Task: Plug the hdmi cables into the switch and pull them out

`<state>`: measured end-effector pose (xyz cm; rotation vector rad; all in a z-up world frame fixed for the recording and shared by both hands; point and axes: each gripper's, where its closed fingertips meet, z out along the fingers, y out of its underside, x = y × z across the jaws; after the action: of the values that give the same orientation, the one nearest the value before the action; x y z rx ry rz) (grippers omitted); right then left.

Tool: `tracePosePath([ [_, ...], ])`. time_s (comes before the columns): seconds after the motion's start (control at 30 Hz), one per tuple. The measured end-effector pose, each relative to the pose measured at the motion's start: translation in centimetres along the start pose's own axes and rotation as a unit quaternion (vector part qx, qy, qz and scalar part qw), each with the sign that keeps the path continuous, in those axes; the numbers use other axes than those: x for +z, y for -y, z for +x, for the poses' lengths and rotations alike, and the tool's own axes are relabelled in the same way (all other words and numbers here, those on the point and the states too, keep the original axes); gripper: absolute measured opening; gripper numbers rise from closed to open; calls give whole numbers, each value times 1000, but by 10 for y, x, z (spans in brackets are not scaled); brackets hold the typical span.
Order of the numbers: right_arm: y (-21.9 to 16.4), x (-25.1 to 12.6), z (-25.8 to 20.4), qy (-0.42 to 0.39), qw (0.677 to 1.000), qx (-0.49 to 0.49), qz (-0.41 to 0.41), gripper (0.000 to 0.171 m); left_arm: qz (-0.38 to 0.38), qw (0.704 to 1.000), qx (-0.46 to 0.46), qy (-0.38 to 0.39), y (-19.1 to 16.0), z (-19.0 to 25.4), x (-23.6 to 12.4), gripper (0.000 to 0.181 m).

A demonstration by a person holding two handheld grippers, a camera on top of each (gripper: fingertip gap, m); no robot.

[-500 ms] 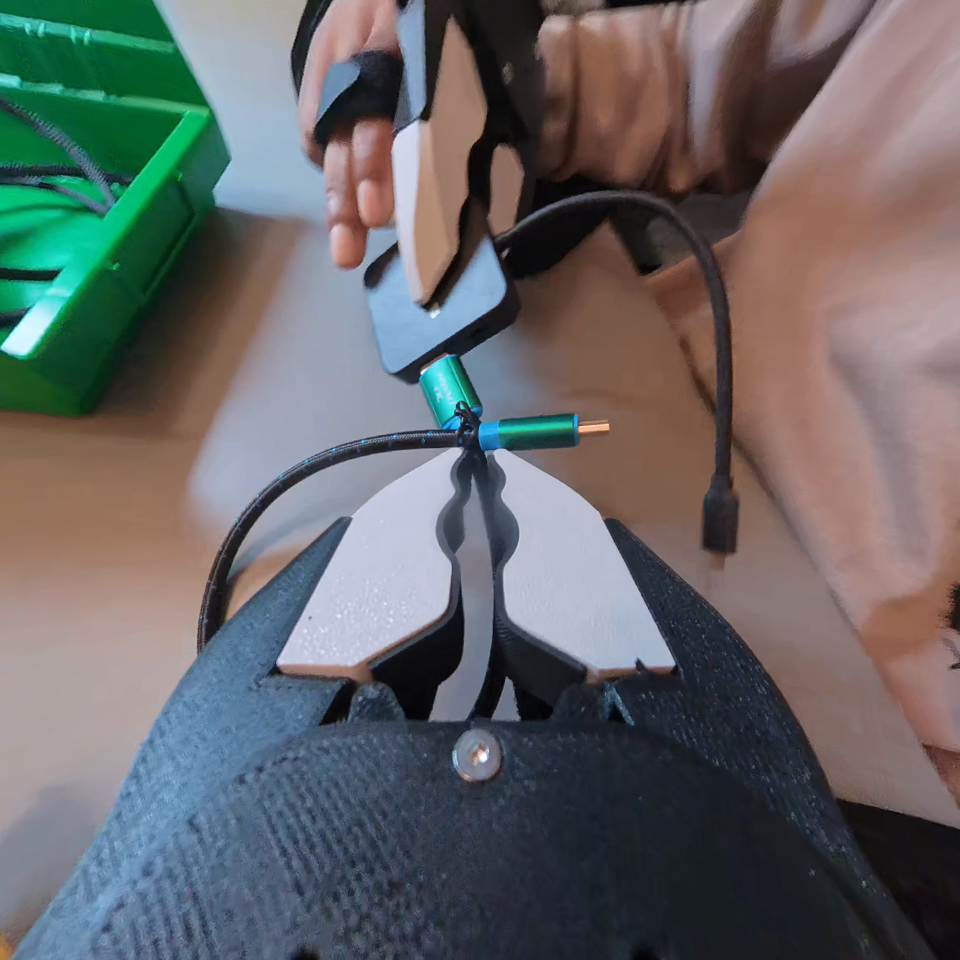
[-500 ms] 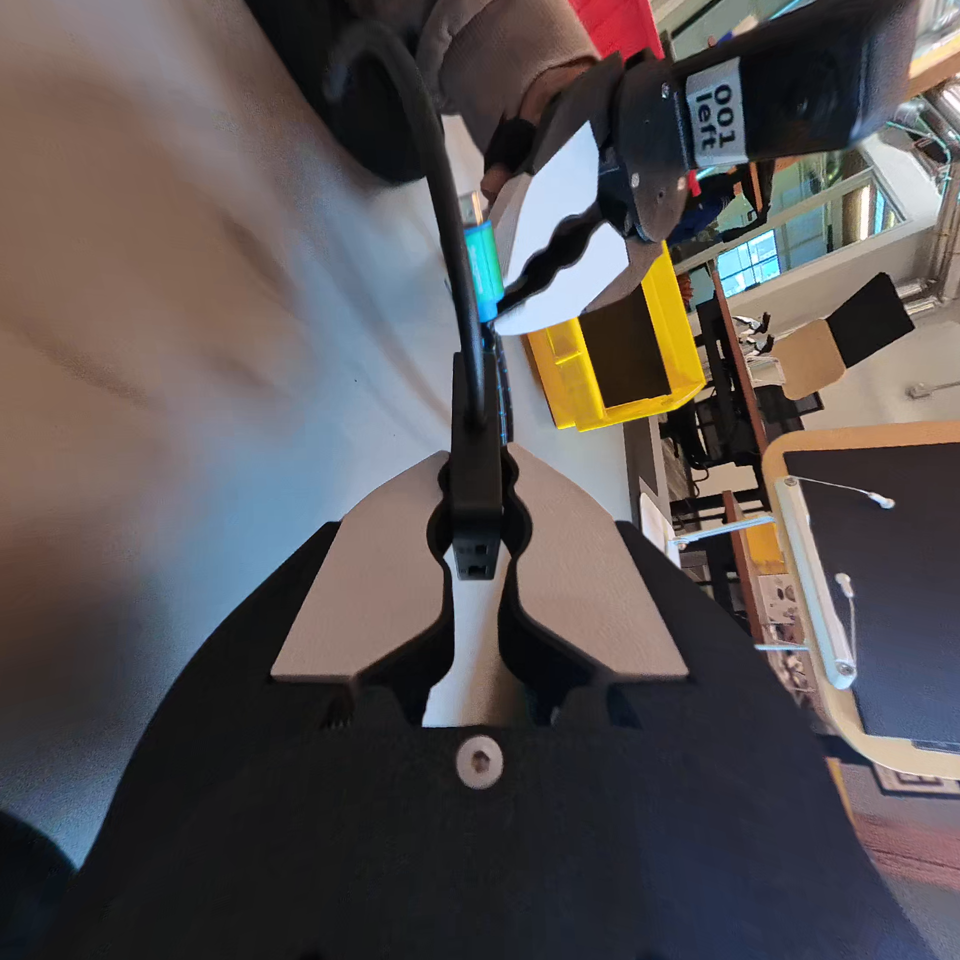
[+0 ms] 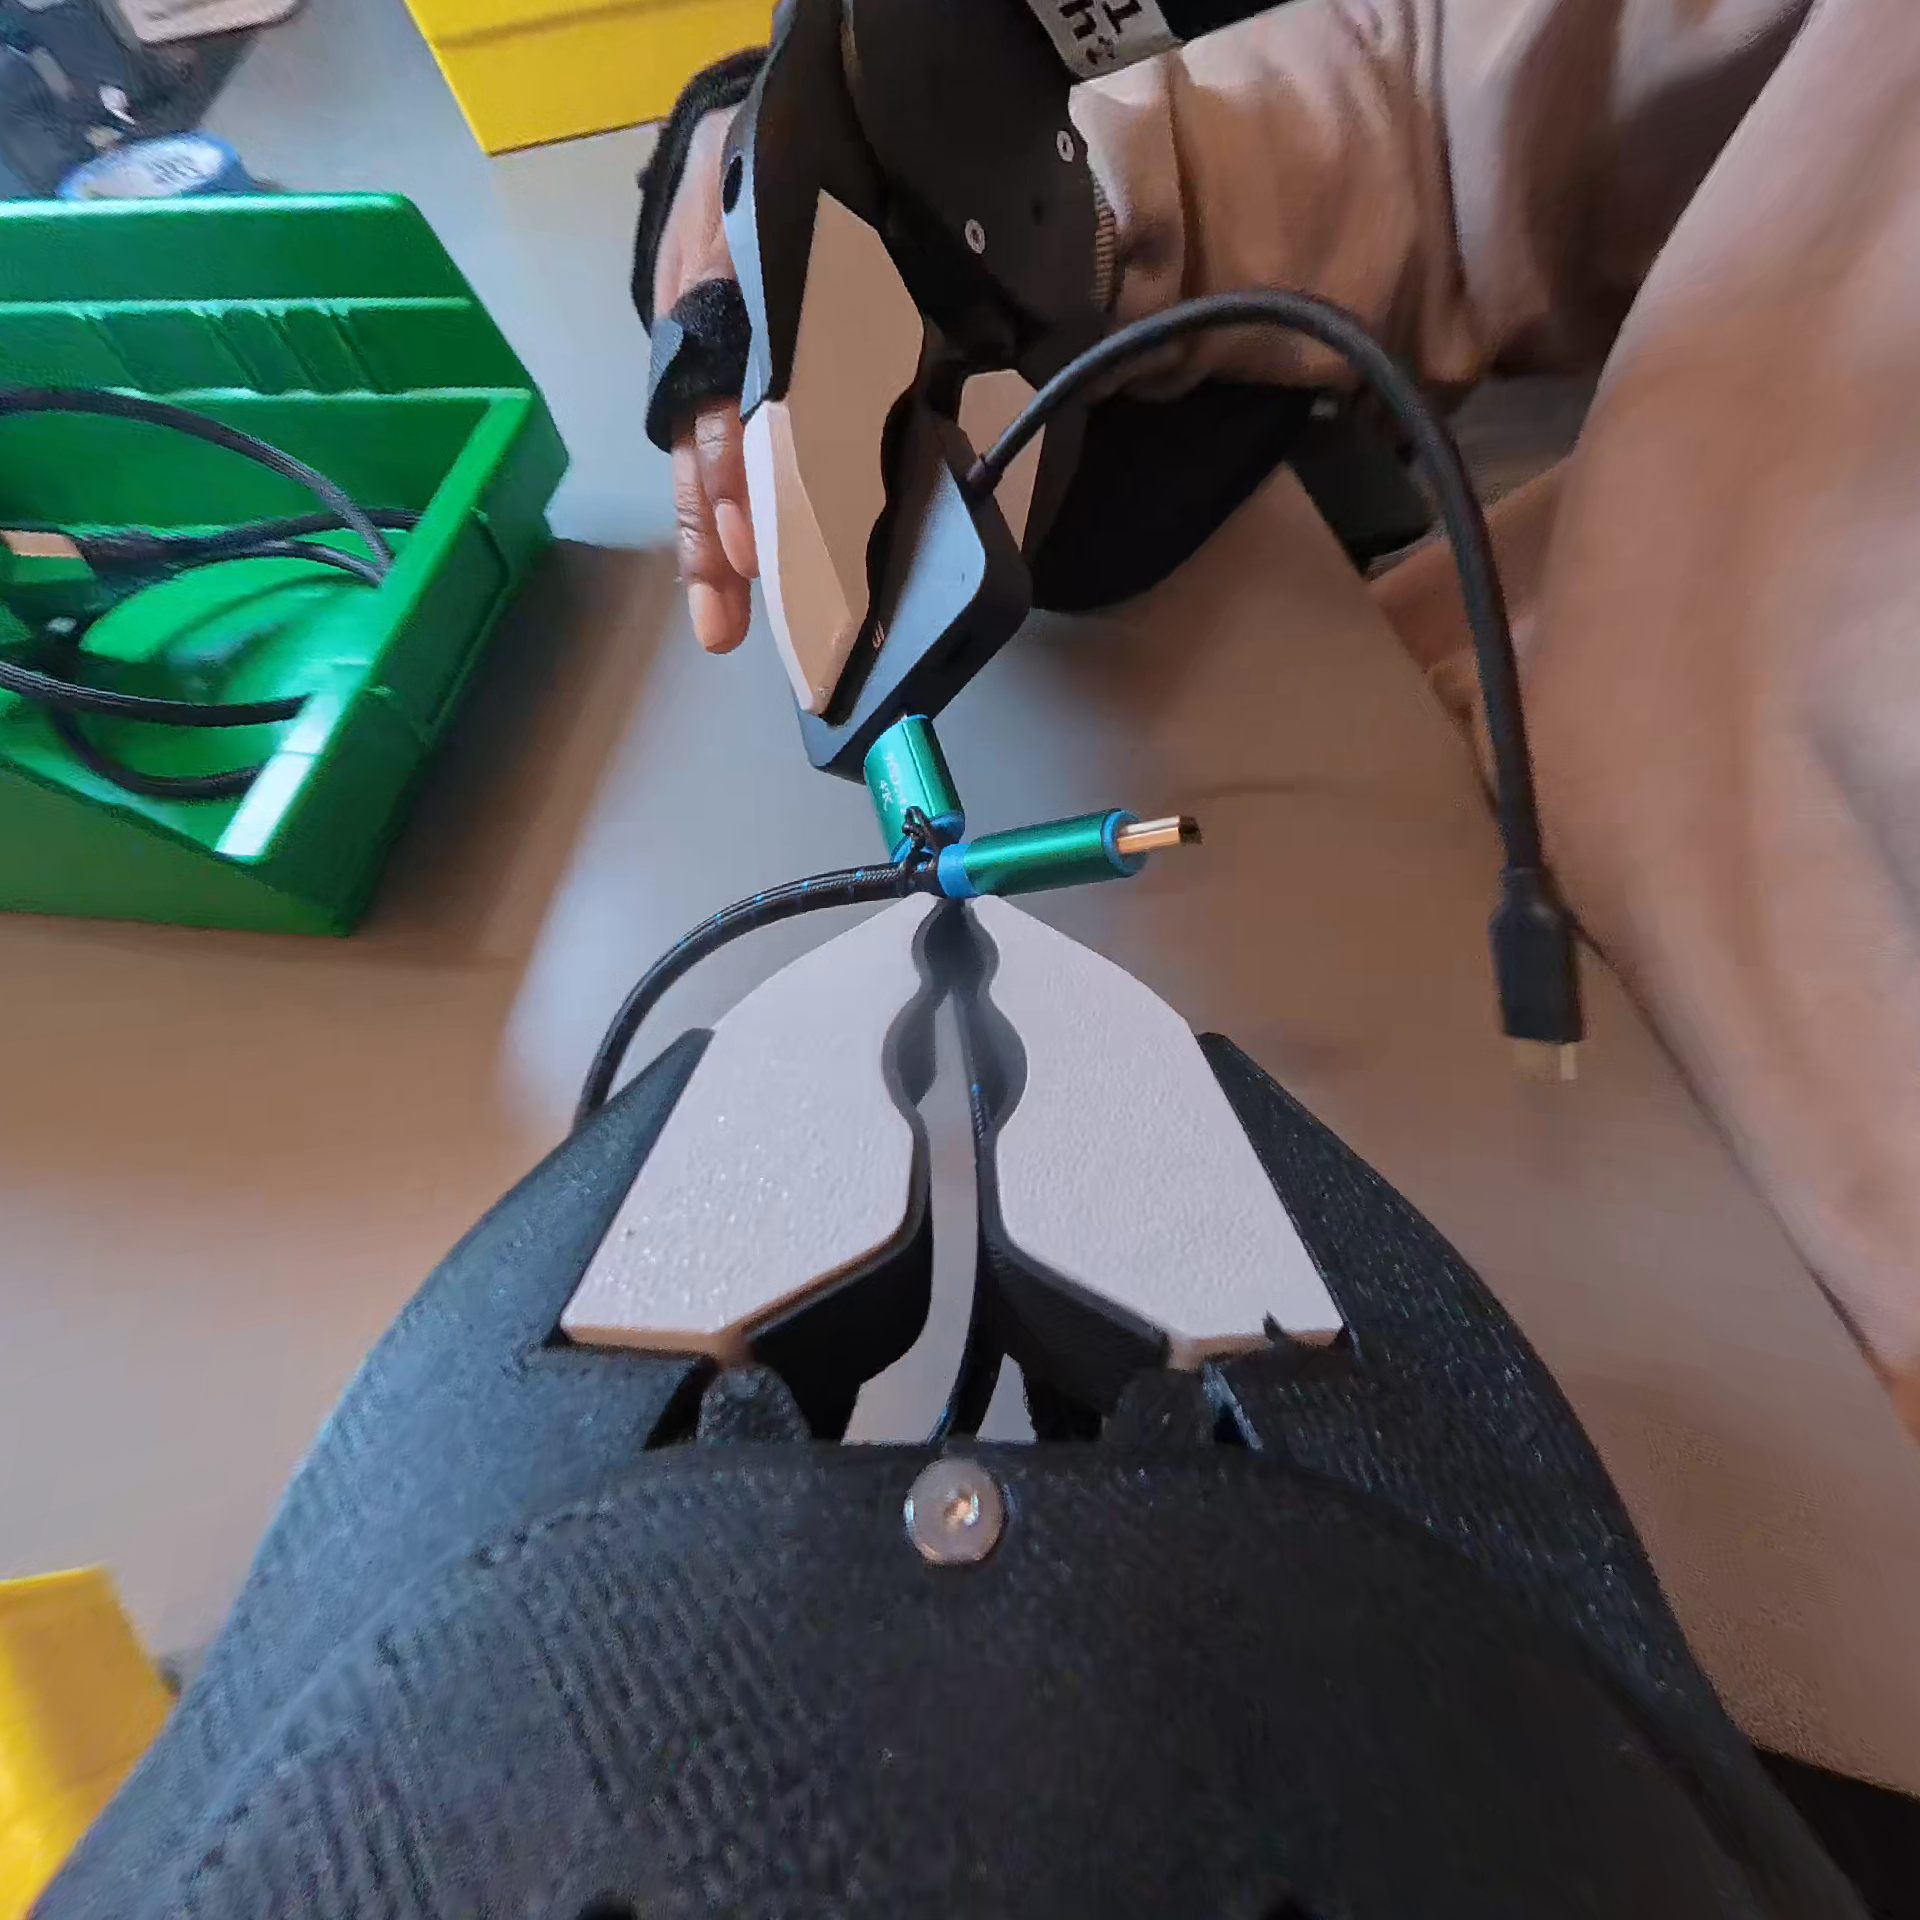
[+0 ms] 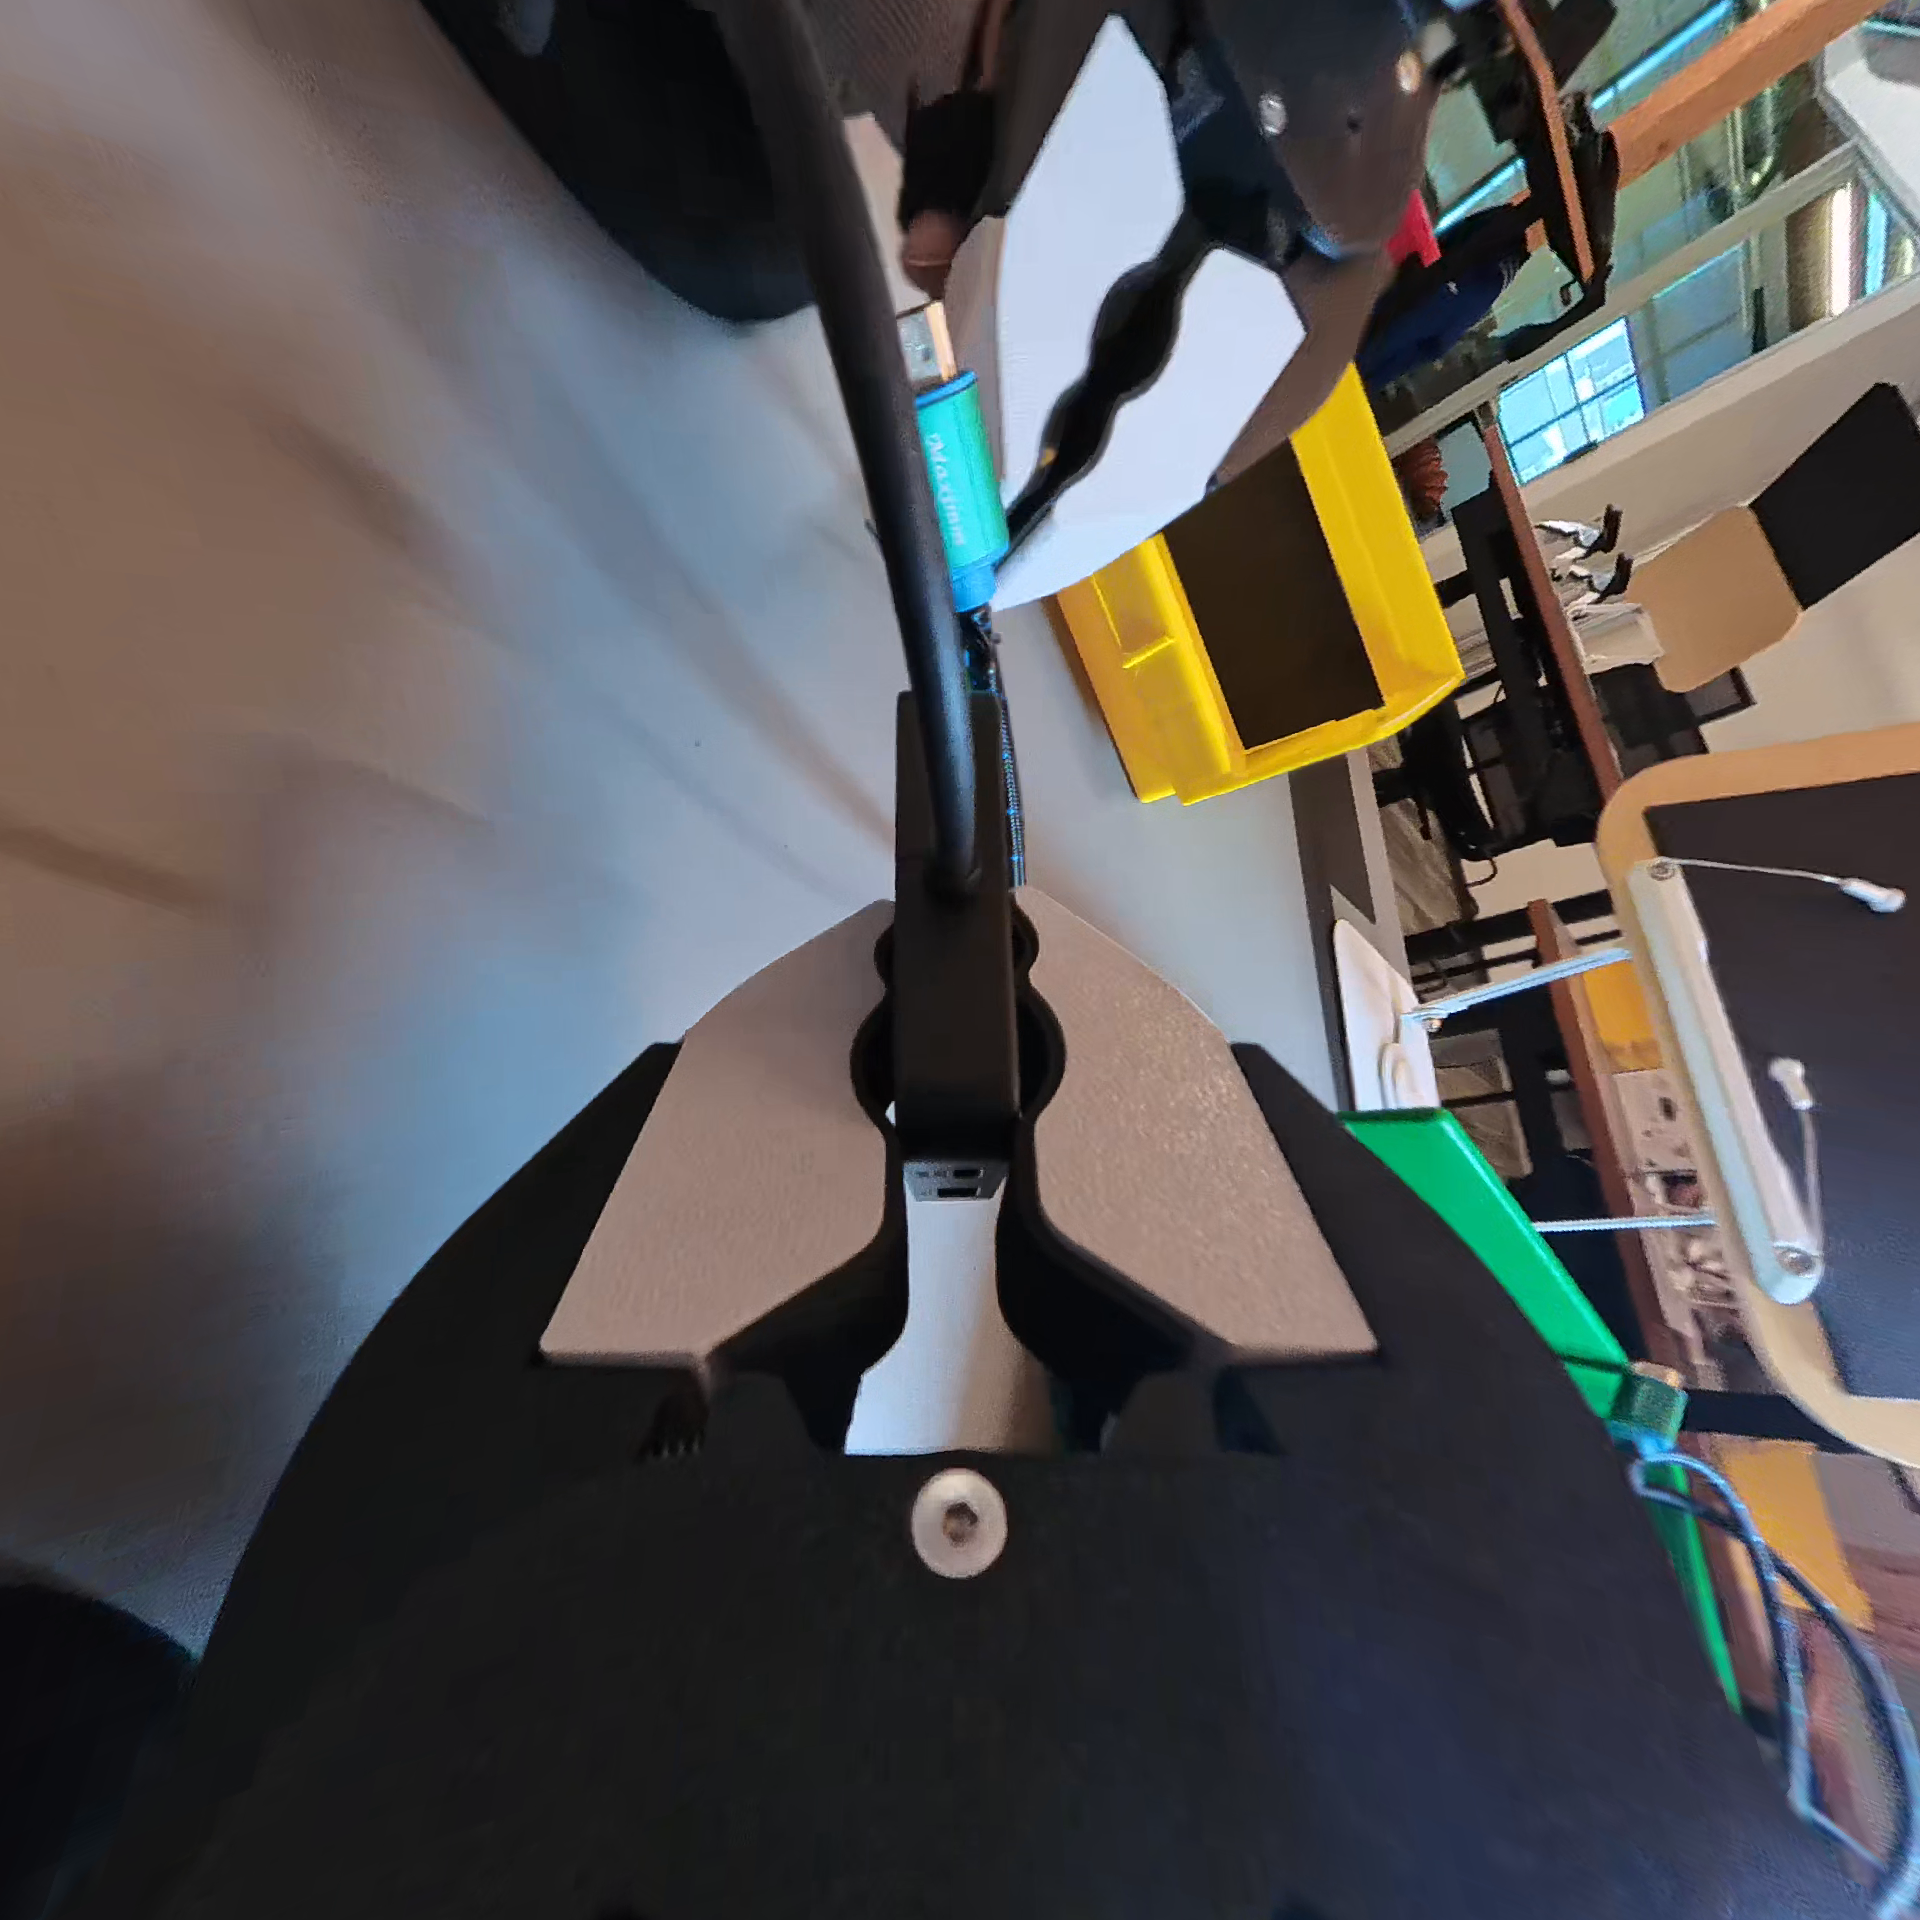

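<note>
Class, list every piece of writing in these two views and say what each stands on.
Wording not copied; places only.
Plugged-in green plug: pale print along its shell.
Free green plug: pale print along its shell.
White sticker on right gripper: dark print, cut off by the frame.
Switch: one tiny pale mark.
Blue round object: label blurred.

Cables (image 3: 187, 717) in bin (image 3: 436, 665), left.
</note>
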<state>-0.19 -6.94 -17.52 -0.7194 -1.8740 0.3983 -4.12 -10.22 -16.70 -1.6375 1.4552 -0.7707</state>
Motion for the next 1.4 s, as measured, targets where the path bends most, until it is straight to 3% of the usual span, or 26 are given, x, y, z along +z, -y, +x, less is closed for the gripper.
tracePosePath([
  [0.03, 1, -1, 3, 0, 1000, 18, 9, 14, 0, 1000, 9, 19, 2, -3, -2, 8],
  [0.13, 2, -4, 10, -3, 998, 63, 22, 14, -8, 996, 46, 81, 8, -13, -8, 14],
  [0.2, -1, -3, 10, -4, 997, 77, 21, 14, -28, 990, 86, 112, 8, -14, -6, 2],
  [0.27, -1, -3, 9, 7, 995, 95, 29, 14, -49, 984, 115, 130, 7, -13, -5, 2],
  [0.33, 5, -3, 8, 16, 993, 112, 44, 14, -47, 983, 117, 130, 11, -10, -10, 9],
  [0.43, 5, -3, 10, 14, 993, 116, 35, 14, -64, 988, 98, 104, 4, -3, -19, 35],
  [0.5, 6, -1, 7, 25, 991, 126, 40, 14, -37, 987, 98, 121, 8, -7, -19, 23],
  [0.57, 11, 5, 2, 38, 989, 133, 46, 14, -59, 986, 101, 121, 0, -9, -8, 11],
  [0.67, 10, 5, 0, 43, 987, 148, 49, 14, -89, 978, 124, 142, -6, -13, -3, 7],
  [1.07, 11, 5, -8, 85, 977, 183, 66, 14, -73, 988, 96, 93, -7, -3, 7, 6],
  [1.27, 33, -9, 16, 83, 945, 271, 161, 15, 30, 996, 24, 80, 20, -7, -7, 7],
  [1.4, 21, -7, 12, 93, 944, 285, 139, 19, 28, 997, 5, 69, 13, -8, -7, 7],
])
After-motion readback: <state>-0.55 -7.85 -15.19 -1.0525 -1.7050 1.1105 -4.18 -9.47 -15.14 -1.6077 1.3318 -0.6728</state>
